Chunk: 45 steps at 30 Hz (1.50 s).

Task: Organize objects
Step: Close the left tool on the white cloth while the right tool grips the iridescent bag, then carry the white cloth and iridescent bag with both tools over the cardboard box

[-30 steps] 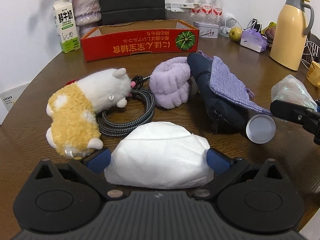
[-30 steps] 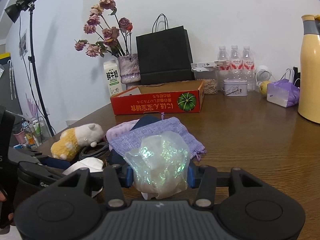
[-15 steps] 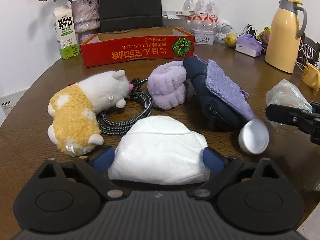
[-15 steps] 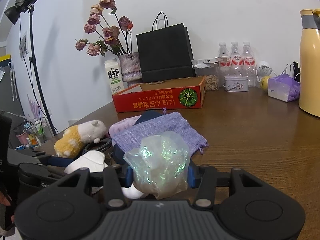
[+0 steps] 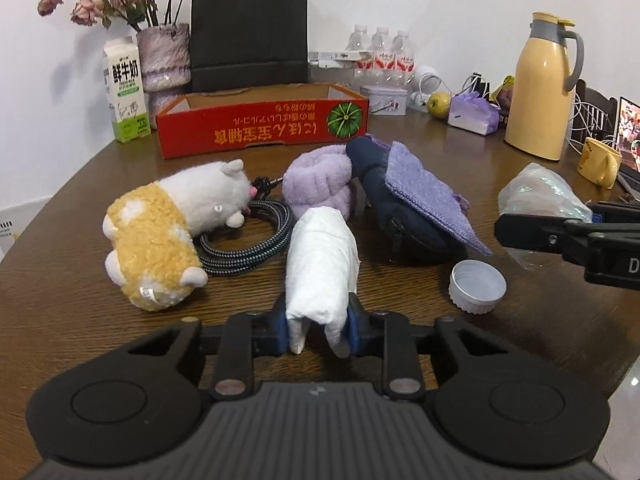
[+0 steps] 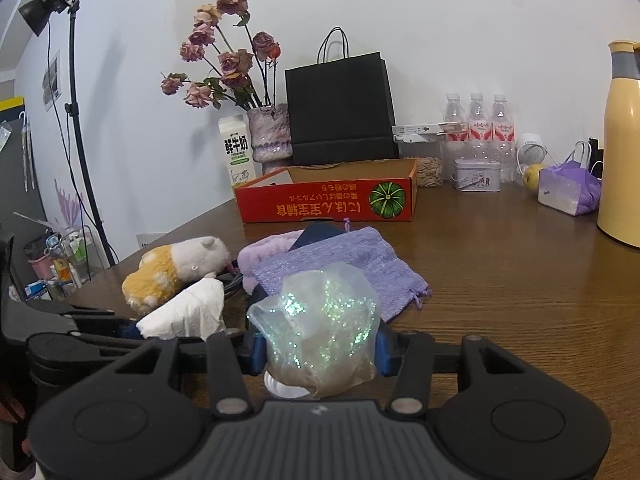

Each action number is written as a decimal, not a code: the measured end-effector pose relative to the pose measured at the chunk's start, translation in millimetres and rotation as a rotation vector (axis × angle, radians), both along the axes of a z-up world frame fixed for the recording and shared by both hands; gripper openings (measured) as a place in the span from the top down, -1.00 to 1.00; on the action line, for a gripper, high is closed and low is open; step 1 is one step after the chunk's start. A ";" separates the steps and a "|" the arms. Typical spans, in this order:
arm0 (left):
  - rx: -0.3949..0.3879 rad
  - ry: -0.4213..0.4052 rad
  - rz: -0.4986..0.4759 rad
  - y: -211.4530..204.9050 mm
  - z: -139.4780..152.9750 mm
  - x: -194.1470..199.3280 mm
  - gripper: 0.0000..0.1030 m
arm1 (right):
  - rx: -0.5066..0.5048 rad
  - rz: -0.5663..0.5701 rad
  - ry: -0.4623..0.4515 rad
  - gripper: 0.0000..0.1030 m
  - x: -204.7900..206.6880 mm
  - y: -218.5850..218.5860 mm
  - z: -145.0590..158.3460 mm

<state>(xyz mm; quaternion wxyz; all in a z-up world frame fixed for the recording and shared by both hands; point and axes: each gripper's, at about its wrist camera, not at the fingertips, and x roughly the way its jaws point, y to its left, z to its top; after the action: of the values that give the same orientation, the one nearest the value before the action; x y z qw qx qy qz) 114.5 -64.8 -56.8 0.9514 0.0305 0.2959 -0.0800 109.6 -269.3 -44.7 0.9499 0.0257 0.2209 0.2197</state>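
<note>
Far left on the worktop (image 5: pixel 72 200) stood a milk carton (image 5: pixel 125 90), beside a vase of dried roses (image 5: pixel 166 56). To its right, at the far side, sat the open red cardboard box (image 5: pixel 262 128), apparently empty and, by my judgement, the destination for the loose items.

Near-left lay a plush hamster (image 5: pixel 168 224) on its side, its snout touching a coiled braided cable (image 5: pixel 248 240). Right of it: a lilac fluffy band (image 5: pixel 318 184), then a dark navy pouch (image 5: pixel 400 216) with a purple knit cloth (image 5: pixel 424 192) draped over it. All loose and unsorted.

The left tool (image 5: pixel 318 330) was clamped on a white tissue pack (image 5: pixel 322 256). The pack was squeezed narrow at the grip and stood up and away from the tool, near end just clear of the worktop. It looked soft, crumpled and compliant, so a firm pinch low on the pack seemed sensible.

Right of it a white plastic cap (image 5: pixel 476 284) rested open side up on the worktop.

The right tool (image 6: pixel 320 354) was clamped on a glittery translucent bag (image 6: pixel 320 320), which bulged above the pads; thin film, iridescent flecks, contents unclear. It was held above the near worktop, well short of the box. A yellow thermos (image 5: pixel 540 88) stood far right.
</note>
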 end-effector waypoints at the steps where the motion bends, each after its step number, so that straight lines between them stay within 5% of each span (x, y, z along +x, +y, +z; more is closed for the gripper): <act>1: -0.001 -0.003 0.005 1.3 0.2 -1.2 0.47 | -0.005 0.000 0.000 0.08 -1.0 2.0 0.5; 22: -0.050 -0.147 0.030 31.9 48.0 -0.8 0.42 | -0.061 -0.002 -0.053 0.07 9.6 36.8 25.2; 45: -0.095 -0.158 0.017 54.2 96.9 98.0 0.42 | -0.057 0.015 -0.065 0.07 101.6 77.9 61.7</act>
<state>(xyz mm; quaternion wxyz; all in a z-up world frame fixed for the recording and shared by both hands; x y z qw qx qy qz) 212.5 -10.6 40.1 0.9728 -0.0112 0.2159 -0.0832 211.2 -191.4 17.0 0.9552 -0.0102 0.1964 0.2210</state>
